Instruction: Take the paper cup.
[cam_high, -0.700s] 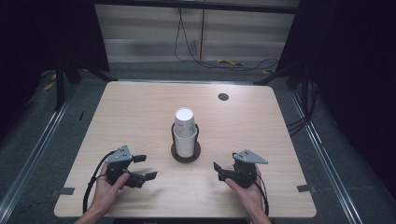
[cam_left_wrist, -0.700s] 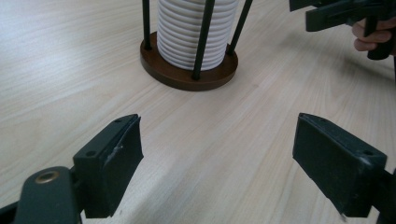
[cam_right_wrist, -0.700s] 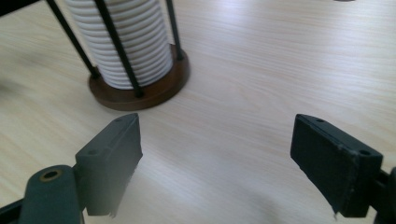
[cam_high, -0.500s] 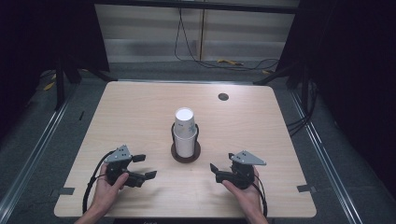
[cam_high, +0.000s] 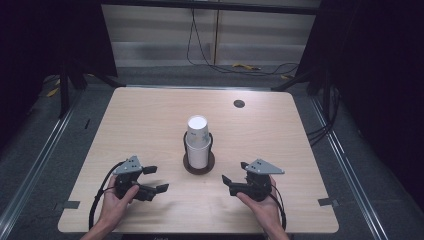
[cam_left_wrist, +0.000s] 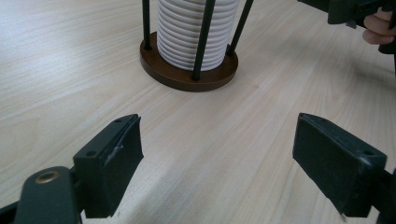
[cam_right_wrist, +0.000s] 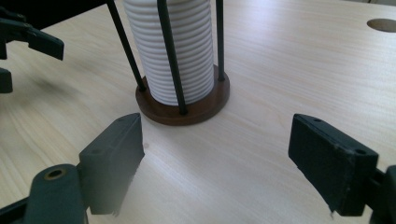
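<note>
We held the left gripper (cam_high: 154, 180) and the right gripper (cam_high: 234, 175) low over the table (cam_high: 140, 125), jaws wide apart and empty, either side of the cup stack (cam_high: 198, 141) in its holder (cam_high: 199, 165) at the table's middle.

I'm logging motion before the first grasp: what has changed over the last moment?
The right hand-held gripper has edged slightly left, toward the stack of cups, jaws open and empty. The left hand-held gripper, the stack and its holder stayed put.
</note>
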